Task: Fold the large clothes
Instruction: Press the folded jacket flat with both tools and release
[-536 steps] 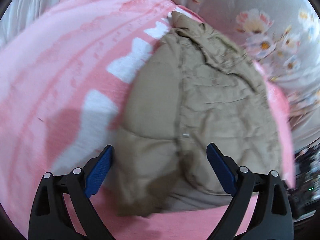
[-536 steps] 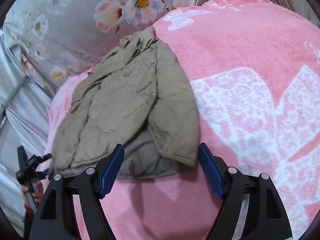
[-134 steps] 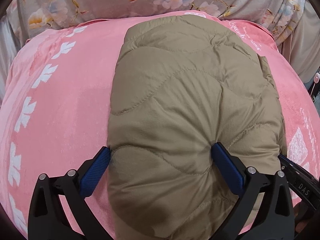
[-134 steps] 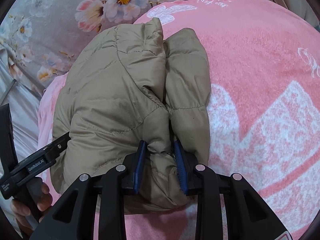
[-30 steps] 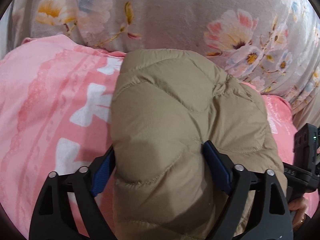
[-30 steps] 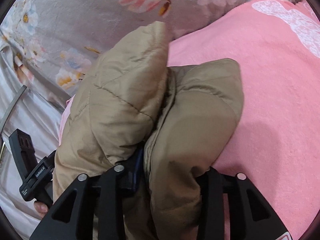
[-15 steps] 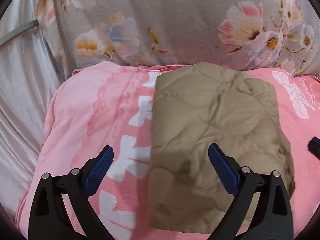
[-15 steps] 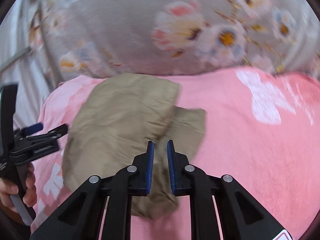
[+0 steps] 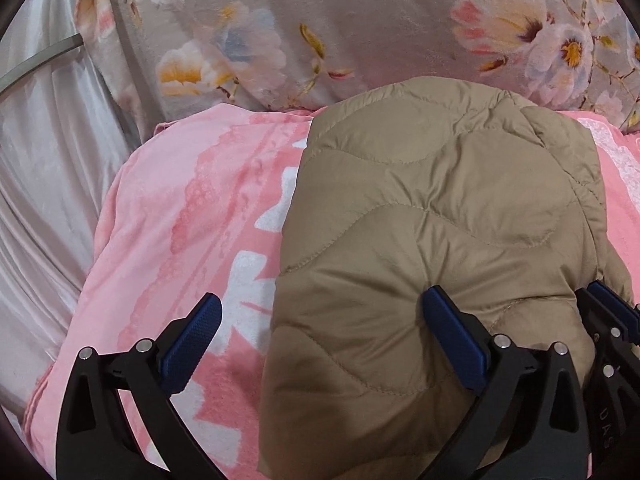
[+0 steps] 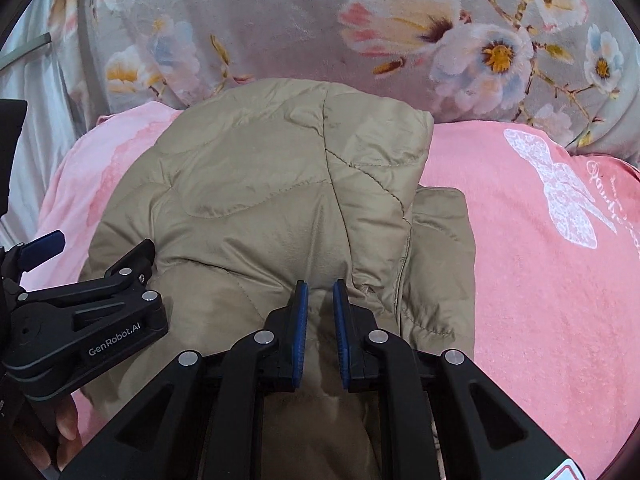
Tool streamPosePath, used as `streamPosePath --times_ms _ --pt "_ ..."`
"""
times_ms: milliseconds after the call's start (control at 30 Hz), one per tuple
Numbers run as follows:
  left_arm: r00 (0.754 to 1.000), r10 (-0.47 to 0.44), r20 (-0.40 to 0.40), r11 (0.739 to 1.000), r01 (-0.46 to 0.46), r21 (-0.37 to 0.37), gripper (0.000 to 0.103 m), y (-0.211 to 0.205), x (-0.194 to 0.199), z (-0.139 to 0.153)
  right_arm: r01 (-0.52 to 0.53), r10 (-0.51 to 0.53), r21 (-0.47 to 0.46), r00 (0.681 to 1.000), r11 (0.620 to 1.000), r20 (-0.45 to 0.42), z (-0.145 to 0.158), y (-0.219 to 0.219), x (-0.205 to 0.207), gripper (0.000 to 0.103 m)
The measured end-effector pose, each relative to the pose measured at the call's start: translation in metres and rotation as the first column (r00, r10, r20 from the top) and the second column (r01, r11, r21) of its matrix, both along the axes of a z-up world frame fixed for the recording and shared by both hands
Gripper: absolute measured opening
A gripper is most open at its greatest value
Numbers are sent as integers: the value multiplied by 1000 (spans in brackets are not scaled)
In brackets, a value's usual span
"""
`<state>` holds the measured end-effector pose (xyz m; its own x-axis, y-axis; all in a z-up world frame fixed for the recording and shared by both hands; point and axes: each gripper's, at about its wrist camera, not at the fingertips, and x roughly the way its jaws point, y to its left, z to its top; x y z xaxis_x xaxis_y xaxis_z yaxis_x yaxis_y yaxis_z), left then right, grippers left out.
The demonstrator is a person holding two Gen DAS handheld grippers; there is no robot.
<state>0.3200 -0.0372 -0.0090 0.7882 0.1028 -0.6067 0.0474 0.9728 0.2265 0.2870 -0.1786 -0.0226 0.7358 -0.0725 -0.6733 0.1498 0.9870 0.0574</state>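
Lying folded into 1 compact bundle on the pink blanket (image 9: pixel 180 208), the tan quilted puffer jacket (image 9: pixel 440 220) is pressed by the left gripper (image 9: pixel 320 336), spread wide; the right gripper (image 10: pixel 320 312), nearly closed, may pinch fabric, though that cannot be told; only final tidying seems left.

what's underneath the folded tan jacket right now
The jacket lies on a pink blanket that shows around it. Anything between them is covered and cannot be seen.

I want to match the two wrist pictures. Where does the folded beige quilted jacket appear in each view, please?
Left wrist view: the jacket fills the centre and right, its near part between the fingers of the open left gripper.
Right wrist view: the jacket lies centre-left, behind the right gripper, whose jaws are nearly closed.
Shared landmark: the grey floral fabric across the top, behind the pink blanket.
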Motion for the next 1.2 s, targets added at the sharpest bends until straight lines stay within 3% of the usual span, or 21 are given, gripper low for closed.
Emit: streamPosePath --times_ms 400,1200 --pt "998 29 48 997 -26 -68 98 0 -3 -27 33 -28 -63 996 997 81 -26 8 -3 12" --pt "995 23 102 990 -8 -142 98 7 -7 -37 45 -38 -65 994 997 98 -28 8 -3 14"
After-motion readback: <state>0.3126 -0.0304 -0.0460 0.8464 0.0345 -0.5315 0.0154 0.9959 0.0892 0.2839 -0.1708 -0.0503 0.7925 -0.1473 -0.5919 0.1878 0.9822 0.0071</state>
